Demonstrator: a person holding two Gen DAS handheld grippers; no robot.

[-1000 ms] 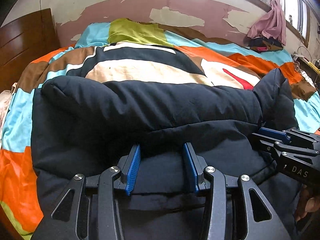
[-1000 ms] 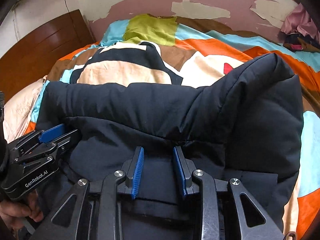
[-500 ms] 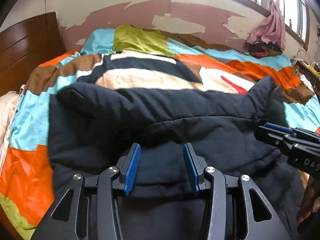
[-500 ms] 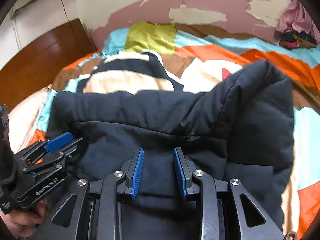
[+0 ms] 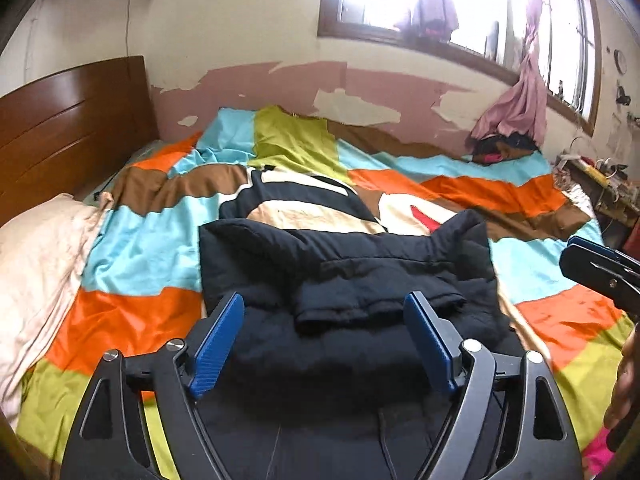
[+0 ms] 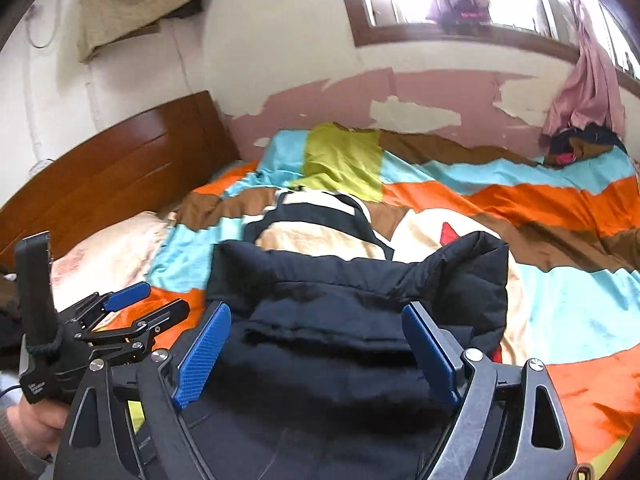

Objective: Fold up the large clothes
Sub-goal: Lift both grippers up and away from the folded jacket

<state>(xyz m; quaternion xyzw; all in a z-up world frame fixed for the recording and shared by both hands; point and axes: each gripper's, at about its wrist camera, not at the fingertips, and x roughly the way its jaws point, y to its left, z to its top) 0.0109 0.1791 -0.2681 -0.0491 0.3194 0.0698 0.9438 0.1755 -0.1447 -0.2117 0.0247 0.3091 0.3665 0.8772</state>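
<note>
A dark navy padded jacket (image 5: pixel 344 280) lies folded in a bundle on the colourful patchwork bedspread (image 5: pixel 152 248); it also shows in the right wrist view (image 6: pixel 360 300). My left gripper (image 5: pixel 326 340) is open and empty, raised above the jacket's near part. My right gripper (image 6: pixel 316 354) is open and empty too, above the same near part. The left gripper shows at the left of the right wrist view (image 6: pixel 136 308), and the right gripper's tips show at the right edge of the left wrist view (image 5: pixel 592 260).
A wooden headboard (image 5: pixel 68 120) stands at the left with a cream pillow (image 5: pixel 36 256) below it. A second folded garment (image 5: pixel 304 204) in black and cream lies beyond the jacket. Clothes (image 5: pixel 504 148) are piled at the far right by the peeling wall; a cluttered side table (image 5: pixel 600 180) stands to the right.
Both grippers have opened wide, let go of the jacket and drawn back and upward. The jacket now lies folded on the bed.
</note>
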